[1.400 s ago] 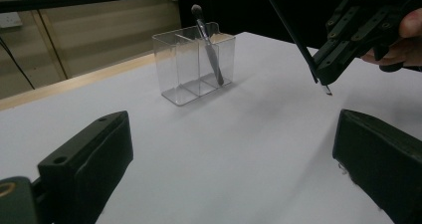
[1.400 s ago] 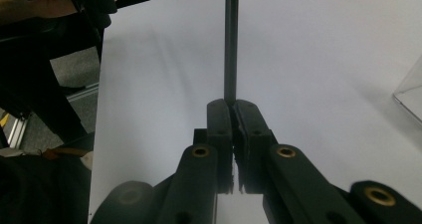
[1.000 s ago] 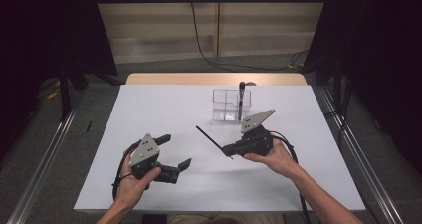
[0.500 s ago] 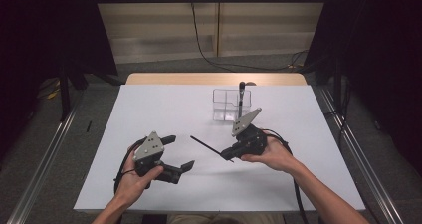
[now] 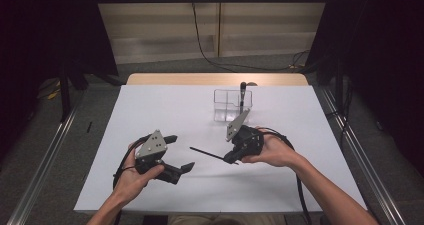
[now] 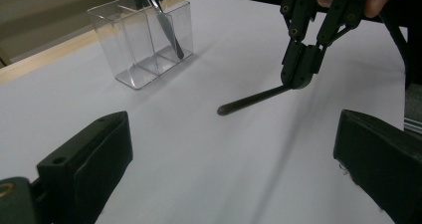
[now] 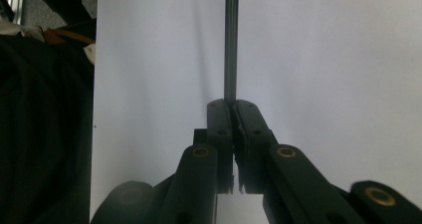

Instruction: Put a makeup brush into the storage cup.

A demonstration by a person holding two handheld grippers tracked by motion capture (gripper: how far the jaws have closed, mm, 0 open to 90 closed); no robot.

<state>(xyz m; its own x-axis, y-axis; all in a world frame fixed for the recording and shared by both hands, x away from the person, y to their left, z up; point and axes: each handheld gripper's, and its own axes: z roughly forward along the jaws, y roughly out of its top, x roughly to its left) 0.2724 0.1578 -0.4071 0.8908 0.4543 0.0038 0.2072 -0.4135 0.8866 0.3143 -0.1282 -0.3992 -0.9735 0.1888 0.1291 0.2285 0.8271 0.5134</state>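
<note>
Dark curtained room, white table (image 5: 150, 110) with a bare wooden strip along its far edge, metal rails on the floor either side.

Left: my left gripper (image 5: 175, 152) sits low over the near-left part of the table, jaws spread wide, nothing between them. In the left gripper view both black pads (image 6: 84, 159) stand well apart with bare white table between.

Centre: a thin dark rod (image 5: 207, 153), some slim utensil handle I judge, sticks out level from my other gripper toward the left, its free end (image 6: 224, 109) just above the table or barely grazing it; can't tell which.

Right: my right gripper (image 5: 232, 159) is clamped tight on the rod's end. The right gripper view shows the two jaws pressed together with the rod (image 7: 231, 40) running straight out ahead of them.

Far centre-right: a clear divided holder (image 5: 233, 105) stands upright, well apart from the rod. One dark-handled utensil (image 5: 242, 96) already leans in its right compartment.

Judgement: the step in hand is carrying the rod to the holder. To do it well I should lift before swinging so the free end doesn't drag, tip the rod toward upright, bring it over an open compartment from above, and lower without knocking the light holder or the utensil inside. Grip is at the very end, so the rod may pivot; move slowly.
</note>
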